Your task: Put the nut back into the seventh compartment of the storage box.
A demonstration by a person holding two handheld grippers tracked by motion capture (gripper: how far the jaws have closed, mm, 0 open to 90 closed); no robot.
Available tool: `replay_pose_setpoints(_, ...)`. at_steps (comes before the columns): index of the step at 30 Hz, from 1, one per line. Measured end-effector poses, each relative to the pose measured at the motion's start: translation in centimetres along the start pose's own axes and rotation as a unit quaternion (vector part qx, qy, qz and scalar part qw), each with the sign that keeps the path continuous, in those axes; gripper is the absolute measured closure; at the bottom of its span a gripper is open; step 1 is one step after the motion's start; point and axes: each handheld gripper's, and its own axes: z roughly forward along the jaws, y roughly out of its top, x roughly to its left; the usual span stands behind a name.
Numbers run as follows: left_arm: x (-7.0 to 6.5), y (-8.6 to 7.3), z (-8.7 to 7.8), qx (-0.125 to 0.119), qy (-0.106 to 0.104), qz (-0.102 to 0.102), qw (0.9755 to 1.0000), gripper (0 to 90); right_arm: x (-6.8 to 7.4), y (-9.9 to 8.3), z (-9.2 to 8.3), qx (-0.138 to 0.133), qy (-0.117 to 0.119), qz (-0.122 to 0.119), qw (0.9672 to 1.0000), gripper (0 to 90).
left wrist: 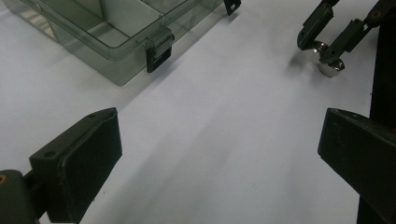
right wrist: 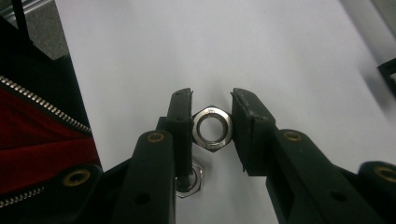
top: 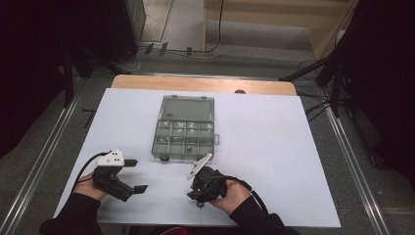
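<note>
My right gripper [right wrist: 212,103] is shut on a steel hex nut [right wrist: 212,145], which sits level between its two black pads just over the white table. A second hex nut [right wrist: 190,181] lies on the table under the left jaw. In the high view this gripper [top: 196,197] is near the table's front edge, held by the person's right hand. The left gripper view shows it too [left wrist: 322,49], with both nuts [left wrist: 332,68] at its tips. My left gripper [top: 137,175] rests at the front left, open, with nothing between its fingers [left wrist: 81,158].
A clear plastic compartment box [top: 164,147] with its lid open stands mid-table, its black latch [left wrist: 156,52] facing me. The white table sheet [top: 274,161] stretches right. A red garment with a zipper [right wrist: 37,144] hangs at the near edge beside the right gripper.
</note>
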Motion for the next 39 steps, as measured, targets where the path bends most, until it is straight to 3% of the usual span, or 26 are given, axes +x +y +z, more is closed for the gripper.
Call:
replay_pose_setpoints(5,0.0,0.1,0.1,-0.004,-0.001,-0.003,1.0,0.0,-0.5,0.0,-0.7,-0.025,-0.004,0.0,0.9997,71.7)
replay_pose_setpoints(27,0.0,0.0,0.1,0.0,-0.003,-0.002,1.0,0.0,-2.7,-0.3,-1.7,-0.054,-0.005,0.041,0.9977,71.7)
replay_pose_setpoints(39,0.1,0.0,0.2,0.002,-0.004,-0.004,1.0,0.0,-4.7,1.0,-2.9,-0.082,-0.016,0.058,0.9948,71.7)
